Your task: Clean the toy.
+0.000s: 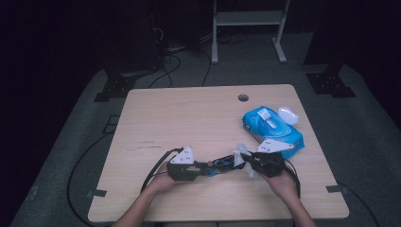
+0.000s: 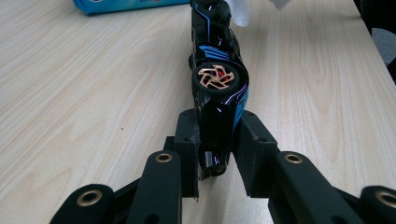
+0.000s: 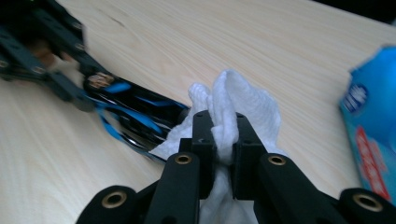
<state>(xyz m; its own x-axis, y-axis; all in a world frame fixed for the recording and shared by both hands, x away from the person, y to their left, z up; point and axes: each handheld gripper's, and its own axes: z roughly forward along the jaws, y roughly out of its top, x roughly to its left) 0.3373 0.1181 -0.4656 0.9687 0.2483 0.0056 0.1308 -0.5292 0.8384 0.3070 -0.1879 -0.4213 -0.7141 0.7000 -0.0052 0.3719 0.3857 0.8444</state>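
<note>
The left gripper (image 2: 212,154) has its jaws closed tight on one end of a glossy black toy car with blue stripes (image 2: 215,79), held on its side near the front edge of the pale wooden table (image 1: 189,118), a copper-spoked wheel (image 2: 215,78) facing up. The right gripper (image 3: 223,140) is clamped on a crumpled white wet wipe (image 3: 243,100) pressed against the car's other end.

The risks, as I judge them: a hard push from the wipe could twist the slick car out of the narrow grip, or the wipe could bunch and slip free of the jaws.

To the far right lies a blue plastic wet-wipe pack (image 1: 273,128) with its white lid flipped open; its printing is too blurred to read.
</note>
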